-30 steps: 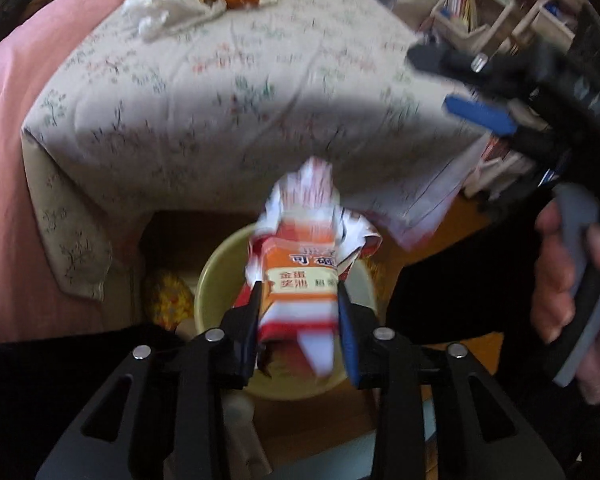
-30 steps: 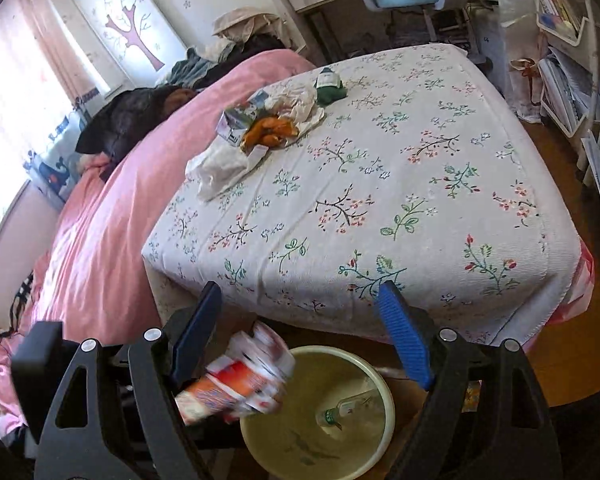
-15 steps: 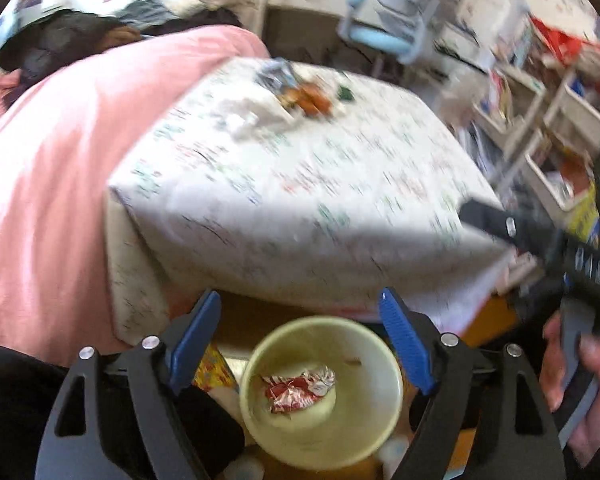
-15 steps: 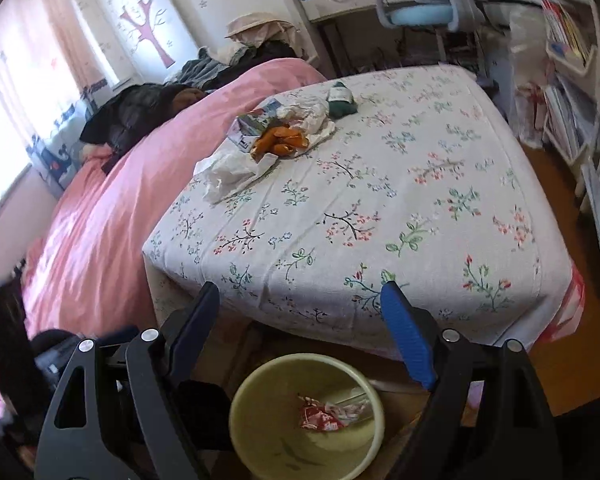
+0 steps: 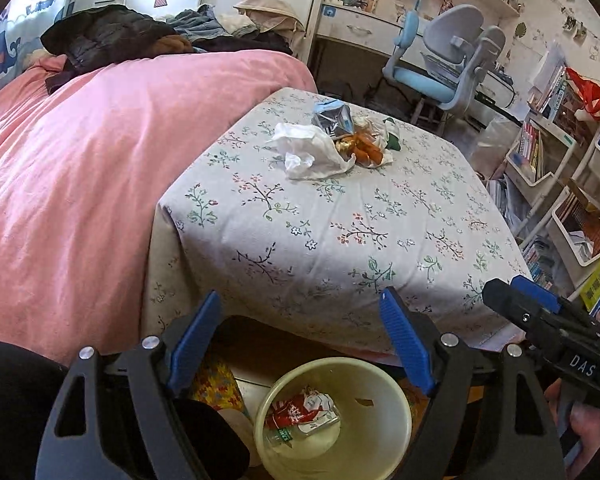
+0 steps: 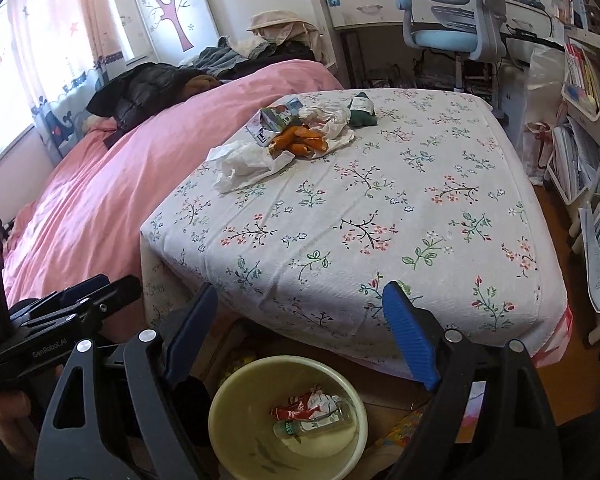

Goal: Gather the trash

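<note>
Now both claws hang released and empty, the left claw (image 5: 300, 340) and right claw (image 6: 300, 336) above the pale yellow round plastic bin (image 6: 228, 400) on the floor; a crumpled red-and-white wrapper (image 6: 306, 406) lies inside it, and the remaining heap of white tissue and orange peel trash (image 6: 284, 146) sits well apart on the floral-sheeted bed (image 6: 380, 220)

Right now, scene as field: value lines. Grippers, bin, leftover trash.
left gripper: open, empty, above bin
right gripper: open, empty, above bin
bin: on floor by bed corner, upright
bin contents: red-white wrapper, clear bottle
leftover trash: white plastic bag, crushed carton, orange peels, green packet
trash location: far side of floral bedspread
</note>
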Action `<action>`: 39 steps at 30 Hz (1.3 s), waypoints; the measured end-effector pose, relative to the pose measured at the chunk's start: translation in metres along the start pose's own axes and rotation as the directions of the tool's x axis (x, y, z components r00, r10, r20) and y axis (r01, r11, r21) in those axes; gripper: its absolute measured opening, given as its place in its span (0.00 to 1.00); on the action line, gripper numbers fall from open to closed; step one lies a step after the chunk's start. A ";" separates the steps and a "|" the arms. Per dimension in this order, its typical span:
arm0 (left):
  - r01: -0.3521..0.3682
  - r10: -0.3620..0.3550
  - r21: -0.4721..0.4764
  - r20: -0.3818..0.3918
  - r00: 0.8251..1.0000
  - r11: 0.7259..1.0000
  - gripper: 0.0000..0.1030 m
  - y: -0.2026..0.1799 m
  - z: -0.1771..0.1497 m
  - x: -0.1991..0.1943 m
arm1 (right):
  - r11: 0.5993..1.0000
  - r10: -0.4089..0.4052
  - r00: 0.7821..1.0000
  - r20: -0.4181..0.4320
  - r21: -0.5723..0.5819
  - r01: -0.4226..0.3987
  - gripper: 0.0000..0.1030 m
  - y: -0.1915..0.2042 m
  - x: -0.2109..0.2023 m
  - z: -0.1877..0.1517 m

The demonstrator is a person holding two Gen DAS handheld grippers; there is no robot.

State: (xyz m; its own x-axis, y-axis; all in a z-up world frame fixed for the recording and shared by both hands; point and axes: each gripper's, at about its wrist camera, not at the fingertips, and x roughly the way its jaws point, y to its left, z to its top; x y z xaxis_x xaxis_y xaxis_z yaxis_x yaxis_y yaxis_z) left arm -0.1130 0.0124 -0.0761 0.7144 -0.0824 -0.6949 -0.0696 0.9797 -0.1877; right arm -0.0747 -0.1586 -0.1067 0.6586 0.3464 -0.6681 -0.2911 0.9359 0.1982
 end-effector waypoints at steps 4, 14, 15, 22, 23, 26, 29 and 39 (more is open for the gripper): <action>-0.005 0.005 0.003 0.001 1.000 1.000 0.76 0.000 0.000 0.000 | 1.000 0.001 1.000 0.002 0.000 -0.001 0.79 0.000 0.000 0.000; -0.021 0.021 0.004 0.002 1.000 1.000 0.76 0.002 0.000 0.001 | 1.000 0.000 1.000 -0.004 -0.001 0.000 0.79 0.001 0.002 0.001; -0.020 0.020 0.001 0.004 1.000 1.000 0.76 0.002 0.000 0.001 | 1.000 -0.002 1.000 -0.006 -0.003 0.002 0.79 0.001 0.003 0.001; -0.010 0.010 -0.017 0.009 1.000 1.000 0.76 0.005 0.002 -0.001 | 1.000 -0.011 1.000 -0.018 -0.022 0.010 0.79 0.006 0.009 -0.001; -0.010 0.010 -0.017 0.010 1.000 1.000 0.76 0.004 0.002 -0.001 | 1.000 -0.011 1.000 -0.020 -0.025 0.011 0.79 0.007 0.009 -0.002; -0.010 0.010 -0.017 0.010 1.000 1.000 0.76 0.005 0.002 -0.001 | 1.000 -0.012 1.000 -0.019 -0.026 0.012 0.79 0.007 0.010 -0.002; -0.011 0.011 -0.020 0.010 1.000 1.000 0.76 0.005 0.003 -0.002 | 1.000 -0.011 1.000 -0.019 -0.024 0.011 0.79 0.007 0.010 -0.002; -0.016 0.016 -0.014 0.009 1.000 1.000 0.76 0.003 0.003 -0.002 | 1.000 -0.010 1.000 -0.023 -0.025 0.009 0.79 0.007 0.011 -0.002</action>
State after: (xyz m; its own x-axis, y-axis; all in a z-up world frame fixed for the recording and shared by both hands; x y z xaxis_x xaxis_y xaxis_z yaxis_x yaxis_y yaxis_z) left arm -0.1125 0.0162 -0.0736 0.7191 -0.0653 -0.6918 -0.0909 0.9782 -0.1868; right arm -0.0707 -0.1483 -0.1137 0.6455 0.3355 -0.6861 -0.3021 0.9372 0.1742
